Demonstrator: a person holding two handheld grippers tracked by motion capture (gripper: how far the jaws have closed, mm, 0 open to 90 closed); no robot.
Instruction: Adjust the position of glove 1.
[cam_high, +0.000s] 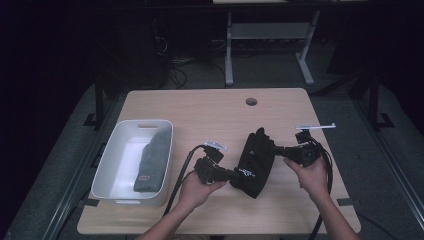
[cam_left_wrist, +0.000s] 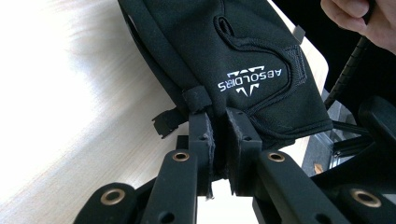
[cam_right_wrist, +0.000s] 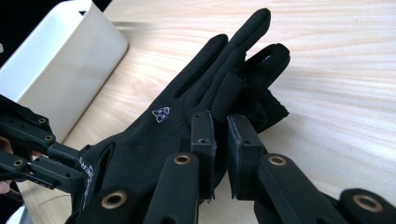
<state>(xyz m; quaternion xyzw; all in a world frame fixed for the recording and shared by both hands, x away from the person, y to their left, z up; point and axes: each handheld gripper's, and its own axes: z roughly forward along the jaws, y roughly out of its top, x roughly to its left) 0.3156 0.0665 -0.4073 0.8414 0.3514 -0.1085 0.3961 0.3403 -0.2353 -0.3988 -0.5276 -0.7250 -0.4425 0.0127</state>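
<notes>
A black glove (cam_high: 256, 162) with white lettering on the cuff hangs between both grippers, a little above the wooden table (cam_high: 210, 107). My left gripper (cam_high: 233, 176) comes in from the lower left and is shut on the glove's cuff end. In the left gripper view its jaws (cam_left_wrist: 219, 119) pinch the hem of the glove (cam_left_wrist: 243, 42) just below the logo. My right gripper (cam_high: 273, 148) reaches in from the right and is shut on the finger end. In the right gripper view the jaws (cam_right_wrist: 220, 120) clamp the glove (cam_right_wrist: 140, 144) near the thumb, fingers pointing away.
A white bin (cam_high: 131, 199) stands at the table's left with a grey glove (cam_high: 152, 160) lying in it; the bin (cam_right_wrist: 65, 56) also sits beyond the black glove in the right gripper view. A cable hole (cam_high: 251, 101) marks the far table edge. Metal desk legs (cam_high: 229, 55) stand behind.
</notes>
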